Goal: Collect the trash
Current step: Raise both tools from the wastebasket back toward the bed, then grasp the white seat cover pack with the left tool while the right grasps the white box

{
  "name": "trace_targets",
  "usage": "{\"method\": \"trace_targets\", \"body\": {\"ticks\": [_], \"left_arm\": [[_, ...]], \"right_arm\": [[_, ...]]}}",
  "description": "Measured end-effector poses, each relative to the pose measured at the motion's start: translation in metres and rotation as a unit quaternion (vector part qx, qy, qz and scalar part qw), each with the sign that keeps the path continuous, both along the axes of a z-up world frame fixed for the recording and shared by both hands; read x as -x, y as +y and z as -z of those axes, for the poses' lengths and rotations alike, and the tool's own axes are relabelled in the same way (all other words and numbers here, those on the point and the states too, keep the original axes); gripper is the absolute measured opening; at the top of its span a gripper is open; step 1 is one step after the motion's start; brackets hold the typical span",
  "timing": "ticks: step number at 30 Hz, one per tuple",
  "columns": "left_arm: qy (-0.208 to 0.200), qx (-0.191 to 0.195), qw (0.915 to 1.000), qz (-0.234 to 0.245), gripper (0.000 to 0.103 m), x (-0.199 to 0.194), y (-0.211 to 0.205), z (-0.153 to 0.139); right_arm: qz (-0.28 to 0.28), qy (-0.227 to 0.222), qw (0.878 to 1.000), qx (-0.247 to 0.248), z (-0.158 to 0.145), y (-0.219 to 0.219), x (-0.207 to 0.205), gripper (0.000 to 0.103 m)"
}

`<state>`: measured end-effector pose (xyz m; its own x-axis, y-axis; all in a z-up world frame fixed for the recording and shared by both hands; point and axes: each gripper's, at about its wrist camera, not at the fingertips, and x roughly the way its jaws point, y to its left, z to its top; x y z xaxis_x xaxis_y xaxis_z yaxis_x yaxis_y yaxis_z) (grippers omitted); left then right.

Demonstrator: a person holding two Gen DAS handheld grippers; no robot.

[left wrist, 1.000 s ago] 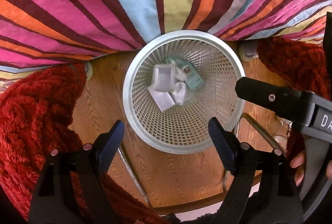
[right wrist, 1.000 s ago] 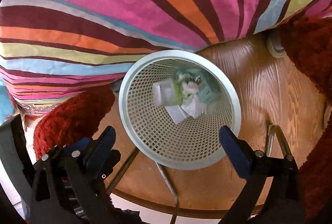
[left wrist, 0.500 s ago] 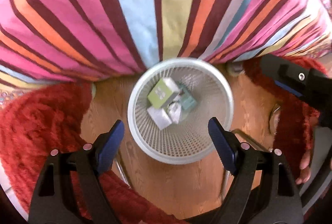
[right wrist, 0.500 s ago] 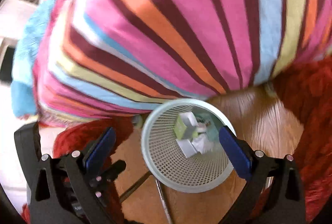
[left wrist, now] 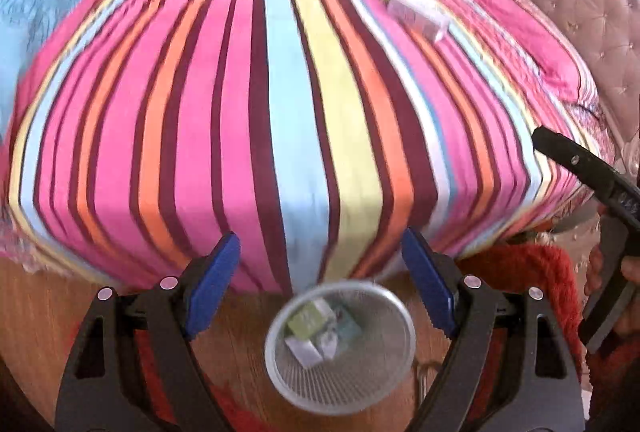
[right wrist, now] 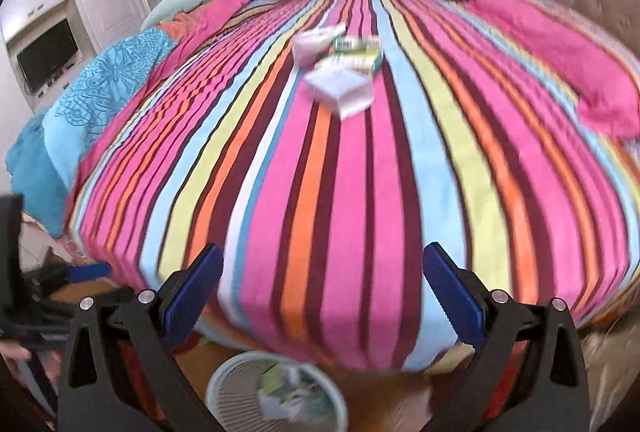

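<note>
Both grippers: left gripper [left wrist: 320, 280] and right gripper [right wrist: 323, 290], jaws apart, holding nothing.
Boxes [right wrist: 340, 71]: mid-bed, toward the far edge of the striped bedspread [right wrist: 340, 191].
Basket [left wrist: 340, 346]: on the floor at the bed's near edge, trash inside.

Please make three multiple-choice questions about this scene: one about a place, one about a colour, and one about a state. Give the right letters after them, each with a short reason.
1. Where does the white mesh wastebasket stand?
A. on the bed
B. on the wooden floor at the foot of the bed
C. on a chair

2. What colour are the gripper pads?
A. blue
B. red
C. green

3. In what state is the right gripper?
A. shut on a box
B. shut, holding nothing
C. open, holding nothing

Answers:
1 B: brown boards surround it below the striped bedspread.
2 A: both views show blue pads.
3 C: its fingers stand wide apart; the leftover boxes lie on the bed.
</note>
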<state>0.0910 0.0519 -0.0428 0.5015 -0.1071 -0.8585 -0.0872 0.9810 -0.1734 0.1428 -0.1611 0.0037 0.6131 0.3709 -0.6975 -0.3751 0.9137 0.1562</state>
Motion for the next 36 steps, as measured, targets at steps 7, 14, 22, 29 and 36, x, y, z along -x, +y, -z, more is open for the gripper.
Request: {"method": "trace_targets", "body": {"ticks": [7,14,22,29,36], "left_arm": [[-0.042,-0.006,0.999,0.016,0.081,-0.054,0.005,-0.032],[-0.061,-0.003,0.9978,0.025,0.081,-0.113,0.006,-0.048],[-0.082,-0.015,0.9948,0.058,0.081,-0.183,-0.003,-0.06],[-0.076,-0.047,0.9927,0.08,0.081,-0.236,-0.017,-0.057],[-0.068,-0.05,0.9919,0.095,0.081,-0.275,-0.026,-0.05]], "right_arm": [[-0.026,-0.037,0.999,0.018,-0.01,0.009,-0.018,0.095],[-0.04,-0.042,0.998,0.018,-0.013,0.011,-0.046,0.095],[-0.047,-0.024,0.998,0.018,-0.007,0.013,-0.087,0.095],[-0.063,-0.013,0.998,0.029,-0.001,0.018,-0.111,0.095],[-0.068,-0.001,0.997,0.033,0.008,0.018,-0.132,0.095]]}}
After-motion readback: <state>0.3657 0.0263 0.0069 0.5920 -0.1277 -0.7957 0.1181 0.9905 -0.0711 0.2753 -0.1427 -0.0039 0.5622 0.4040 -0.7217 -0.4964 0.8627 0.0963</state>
